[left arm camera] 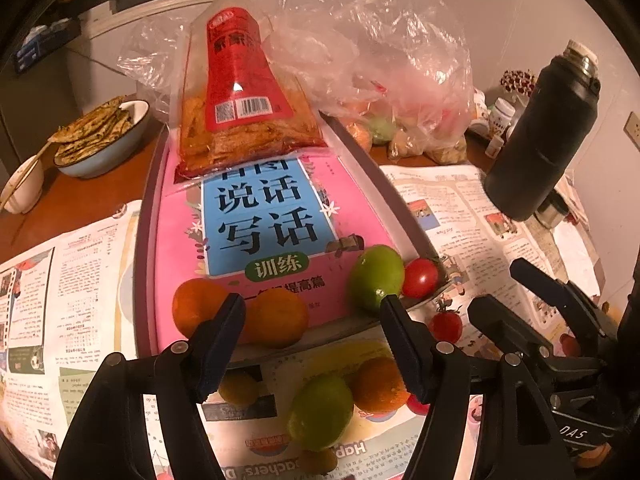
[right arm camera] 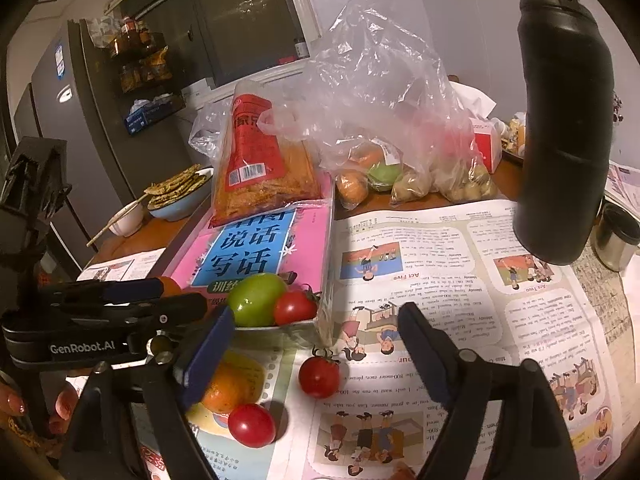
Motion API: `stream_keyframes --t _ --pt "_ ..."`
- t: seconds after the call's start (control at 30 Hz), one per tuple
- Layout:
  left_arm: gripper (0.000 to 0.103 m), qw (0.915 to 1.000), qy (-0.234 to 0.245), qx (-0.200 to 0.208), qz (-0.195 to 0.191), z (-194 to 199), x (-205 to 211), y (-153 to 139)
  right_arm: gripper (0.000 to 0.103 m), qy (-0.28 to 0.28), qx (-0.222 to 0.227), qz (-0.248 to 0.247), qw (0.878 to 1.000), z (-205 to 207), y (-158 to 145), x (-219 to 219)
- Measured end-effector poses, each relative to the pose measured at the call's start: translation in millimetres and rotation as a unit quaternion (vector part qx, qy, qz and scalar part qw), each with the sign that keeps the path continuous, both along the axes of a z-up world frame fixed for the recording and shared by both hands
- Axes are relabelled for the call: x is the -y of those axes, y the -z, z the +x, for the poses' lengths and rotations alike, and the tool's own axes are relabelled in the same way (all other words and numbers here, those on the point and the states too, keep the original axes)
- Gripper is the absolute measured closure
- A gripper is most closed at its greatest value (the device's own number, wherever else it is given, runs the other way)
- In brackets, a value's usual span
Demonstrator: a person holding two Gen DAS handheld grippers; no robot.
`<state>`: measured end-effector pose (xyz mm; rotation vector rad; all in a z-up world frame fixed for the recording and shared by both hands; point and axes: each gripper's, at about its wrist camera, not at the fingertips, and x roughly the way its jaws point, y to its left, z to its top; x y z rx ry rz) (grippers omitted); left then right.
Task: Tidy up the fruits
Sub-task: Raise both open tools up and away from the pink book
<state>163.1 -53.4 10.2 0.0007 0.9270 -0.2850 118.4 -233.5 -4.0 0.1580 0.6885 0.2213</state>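
Observation:
A metal tray (left arm camera: pixel 141 248) holds a pink book (left arm camera: pixel 360 200), two oranges (left arm camera: pixel 276 318), a green fruit (left arm camera: pixel 376 276) and a red tomato (left arm camera: pixel 420 278) at its near edge. On the newspaper in front lie another green fruit (left arm camera: pixel 320 412), an orange (left arm camera: pixel 378 384) and red tomatoes (left arm camera: pixel 446 326). My left gripper (left arm camera: pixel 312 308) is open and empty just before the tray's oranges. My right gripper (right arm camera: pixel 316 320) is open and empty above a tomato (right arm camera: pixel 319 376); a second tomato (right arm camera: pixel 252 424) and an orange (right arm camera: pixel 228 388) lie near its left finger.
A red snack packet (left arm camera: pixel 240 112) lies on the book's far end. A clear plastic bag (left arm camera: pixel 384 60) of produce stands behind. A black flask (left arm camera: pixel 544 132) stands at right, a bowl of flatbread (left arm camera: pixel 100 136) at left. Newspaper (right arm camera: pixel 460 280) covers the table.

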Motion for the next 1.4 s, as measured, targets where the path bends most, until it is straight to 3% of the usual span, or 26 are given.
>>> stream_keyframes --t 0.2,0.37,1.4 --pt "0.026 0.9997 -0.017 0.013 -0.010 -4.8 -7.6 -11.1 0.016 -0.004 0.007 0.006 1.000 -3.3 -4.8 0.1" --pt "0.026 0.9996 -0.016 0.019 -0.009 -8.9 -9.4 -17.4 0.010 -0.009 0.011 0.008 1.000 -5.1 -6.5 -1.2" --pt "0.026 0.9971 -0.040 0.060 -0.022 -39.0 -38.0 -50.2 0.001 -0.016 0.037 0.007 0.999 -20.3 -23.3 -7.8"
